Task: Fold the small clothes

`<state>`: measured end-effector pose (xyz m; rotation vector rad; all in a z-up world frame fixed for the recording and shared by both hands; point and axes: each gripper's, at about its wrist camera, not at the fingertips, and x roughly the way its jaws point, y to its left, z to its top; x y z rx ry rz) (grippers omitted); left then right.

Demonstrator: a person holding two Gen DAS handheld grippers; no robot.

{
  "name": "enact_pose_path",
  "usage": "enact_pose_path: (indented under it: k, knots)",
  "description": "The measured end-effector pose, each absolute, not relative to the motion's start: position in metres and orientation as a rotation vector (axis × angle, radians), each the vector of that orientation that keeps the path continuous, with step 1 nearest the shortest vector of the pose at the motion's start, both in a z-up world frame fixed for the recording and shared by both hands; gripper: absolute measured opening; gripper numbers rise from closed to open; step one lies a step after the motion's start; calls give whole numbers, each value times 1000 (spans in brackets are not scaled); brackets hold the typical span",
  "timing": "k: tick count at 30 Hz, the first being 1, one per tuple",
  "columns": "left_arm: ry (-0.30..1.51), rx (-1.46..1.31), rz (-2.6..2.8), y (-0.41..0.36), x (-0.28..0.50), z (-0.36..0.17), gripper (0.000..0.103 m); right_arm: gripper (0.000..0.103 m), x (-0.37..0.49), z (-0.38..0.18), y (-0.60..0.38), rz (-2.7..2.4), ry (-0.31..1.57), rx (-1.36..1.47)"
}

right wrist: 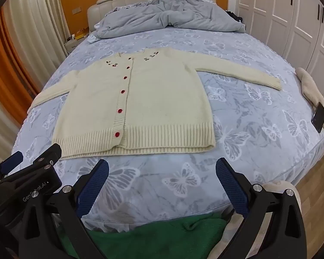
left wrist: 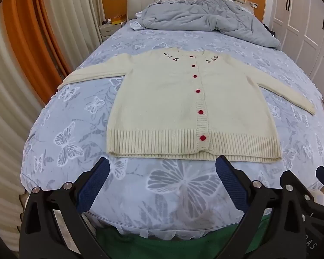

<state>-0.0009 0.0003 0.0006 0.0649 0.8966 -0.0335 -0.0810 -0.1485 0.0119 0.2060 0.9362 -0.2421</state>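
A cream knitted cardigan [left wrist: 162, 108] with red buttons lies flat, face up, on the bed, both sleeves spread out to the sides. It also shows in the right wrist view [right wrist: 153, 103]. My left gripper [left wrist: 162, 166] is open and empty, just short of the cardigan's ribbed hem. My right gripper [right wrist: 162, 168] is open and empty, near the hem's right half. The left gripper's body [right wrist: 30, 172] shows at the left of the right wrist view.
The bed [left wrist: 183, 190] has a blue butterfly sheet. A grey duvet [left wrist: 205, 19] is bunched at the headboard. A phone [right wrist: 319, 117] lies on a cream cloth [right wrist: 311, 86] at the bed's right edge. Green fabric [right wrist: 162, 235] lies below the bed's near edge. Wardrobe doors [right wrist: 291, 17] stand right, curtains left.
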Motion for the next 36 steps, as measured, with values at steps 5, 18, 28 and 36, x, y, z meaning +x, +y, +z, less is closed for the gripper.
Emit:
enact_pose_path:
  k: [5, 18, 28, 36]
  knots:
    - [915, 69, -31, 2, 2, 4, 96, 97, -80, 11, -143, -253, 935, 188]
    - [884, 88, -25, -1, -5, 14, 96, 97, -88, 22, -146, -249, 910, 215]
    - [881, 89, -26, -4, -8, 15, 95, 97, -91, 22, -146, -250, 901, 213]
    - [881, 93, -19, -6, -10, 15, 95, 97, -91, 23, -147, -250, 901, 212]
